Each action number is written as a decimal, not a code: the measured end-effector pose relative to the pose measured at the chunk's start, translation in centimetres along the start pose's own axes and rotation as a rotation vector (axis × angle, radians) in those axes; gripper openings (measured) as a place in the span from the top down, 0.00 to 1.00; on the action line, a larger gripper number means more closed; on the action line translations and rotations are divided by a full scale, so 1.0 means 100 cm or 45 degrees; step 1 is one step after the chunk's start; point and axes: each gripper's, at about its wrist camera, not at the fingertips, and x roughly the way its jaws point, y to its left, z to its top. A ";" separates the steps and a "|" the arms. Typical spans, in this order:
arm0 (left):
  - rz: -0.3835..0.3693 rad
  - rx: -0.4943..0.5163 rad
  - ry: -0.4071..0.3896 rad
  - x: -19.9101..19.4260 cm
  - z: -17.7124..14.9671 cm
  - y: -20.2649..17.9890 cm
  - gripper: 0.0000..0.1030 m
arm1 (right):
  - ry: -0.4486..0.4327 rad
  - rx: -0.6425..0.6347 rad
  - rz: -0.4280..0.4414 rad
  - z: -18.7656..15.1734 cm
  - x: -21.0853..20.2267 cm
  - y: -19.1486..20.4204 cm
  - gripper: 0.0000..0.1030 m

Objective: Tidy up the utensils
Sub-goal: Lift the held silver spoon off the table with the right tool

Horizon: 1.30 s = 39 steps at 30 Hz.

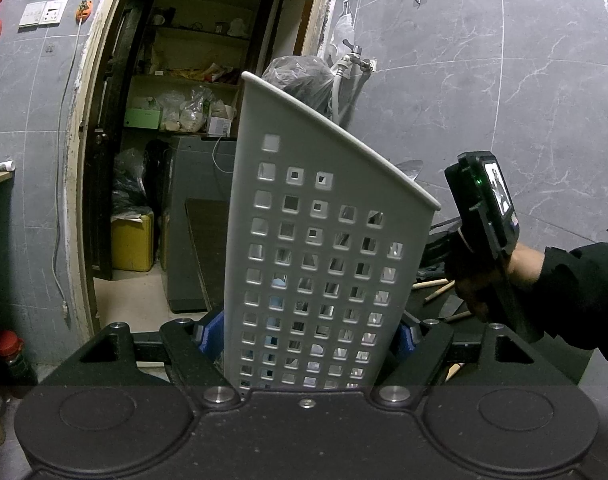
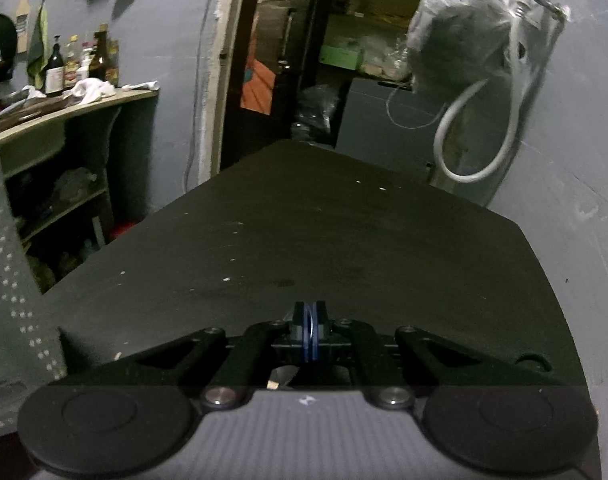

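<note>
Dark tabletop under closed right gripper, seemingly empty; left gripper clamps tilted holder.

Left gripper level and low in its view, blue-padded fingers clamped on either side of a wide object, right gripper tilted downward, blue pads pressed together with nothing between, right hand gripping its handle, dark sleeve behind.

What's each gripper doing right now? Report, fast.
Left gripper: shut on the white caddy.
Right gripper: shut, pads together, nothing clearly held.
</note>
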 end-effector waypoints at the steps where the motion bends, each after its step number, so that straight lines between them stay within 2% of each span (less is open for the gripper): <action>1: 0.000 0.000 0.000 0.000 0.000 0.000 0.24 | -0.002 -0.014 0.000 0.000 -0.001 0.003 0.97; 8: 0.001 0.000 0.000 0.000 0.000 0.001 0.24 | -0.015 -0.158 0.009 -0.007 -0.016 0.033 0.97; 15: 0.000 -0.001 -0.001 0.000 0.000 0.000 0.24 | 0.009 -0.202 0.024 -0.013 -0.020 0.047 0.96; 24: 0.000 -0.001 -0.001 0.000 0.000 0.001 0.24 | 0.031 -0.133 0.025 -0.009 -0.014 0.036 0.96; 35: 0.000 -0.001 -0.001 0.000 0.000 0.001 0.24 | -0.106 -0.033 0.017 -0.007 -0.042 0.023 1.00; 39: -0.001 -0.002 -0.001 0.000 0.000 0.001 0.24 | -0.086 -0.038 0.013 -0.006 -0.041 0.024 0.99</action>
